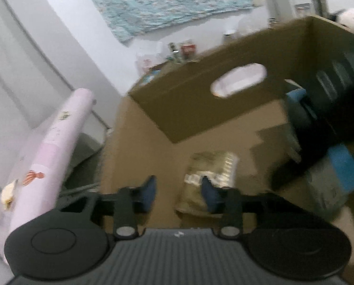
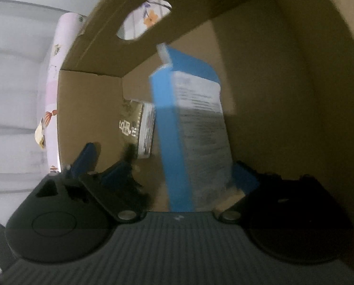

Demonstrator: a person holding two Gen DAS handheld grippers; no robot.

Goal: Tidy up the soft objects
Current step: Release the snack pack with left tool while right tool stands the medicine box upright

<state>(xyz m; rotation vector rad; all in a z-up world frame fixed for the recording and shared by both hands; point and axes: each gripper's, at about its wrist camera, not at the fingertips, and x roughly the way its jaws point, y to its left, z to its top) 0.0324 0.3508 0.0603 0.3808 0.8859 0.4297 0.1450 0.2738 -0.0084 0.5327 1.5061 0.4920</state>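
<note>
An open cardboard box (image 1: 200, 109) fills both views. On its floor lies a gold foil pack (image 1: 212, 168), also seen in the right wrist view (image 2: 134, 123). My left gripper (image 1: 179, 190) hangs just above the near end of that pack; its fingers stand a little apart with nothing between them. Inside the box (image 2: 283, 71), a blurred blue and grey pack (image 2: 195, 130) stands upright between the fingers of my right gripper (image 2: 181, 175). It lies against the right finger (image 2: 245, 180), with a clear gap to the left one. The same pack (image 1: 331, 180) shows at the right edge.
A pink patterned roll (image 1: 55, 147) leans beside the box's left wall. The far wall has an oval handle hole (image 1: 238, 79). Behind the box stand small bottles and cans (image 1: 181, 49). A teal cloth (image 1: 172, 4) hangs on the wall, and a black and white plush (image 1: 350, 19) sits at top right.
</note>
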